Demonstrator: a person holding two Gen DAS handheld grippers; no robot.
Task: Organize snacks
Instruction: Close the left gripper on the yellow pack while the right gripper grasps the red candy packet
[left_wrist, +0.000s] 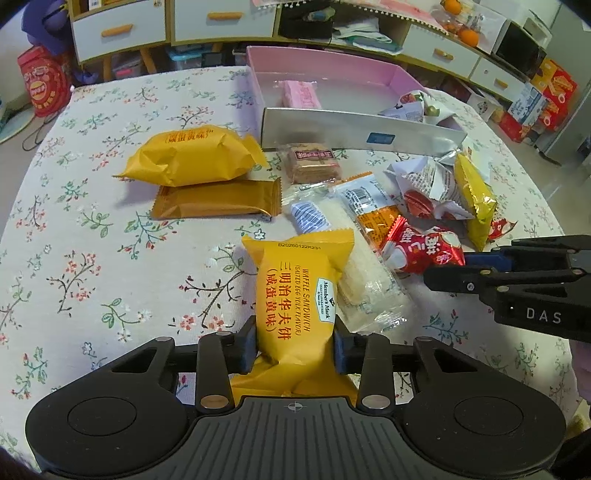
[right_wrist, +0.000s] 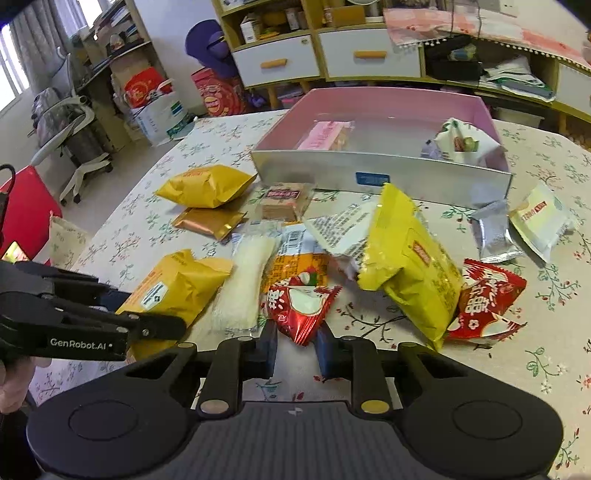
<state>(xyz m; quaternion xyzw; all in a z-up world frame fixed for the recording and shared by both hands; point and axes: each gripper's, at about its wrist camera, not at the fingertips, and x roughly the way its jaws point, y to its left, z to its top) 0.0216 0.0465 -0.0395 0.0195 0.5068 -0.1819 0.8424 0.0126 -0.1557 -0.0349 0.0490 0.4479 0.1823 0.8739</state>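
Note:
My left gripper is shut on a yellow waffle sandwich packet, its pads pressing the packet's sides near the lower end. My right gripper has the corner of a red snack packet between its blue pads and is shut on it. The left wrist view shows that gripper at the red packet's right edge. Beyond them stands a pink box with a silver front wall. Inside it lie a pink packet and a white packet.
Loose snacks lie on the floral tablecloth: a yellow packet, a brown bar, a clear rice-cracker packet, a tilted yellow bag, a second red packet. Drawers and shelves stand behind the table; a chair is far left.

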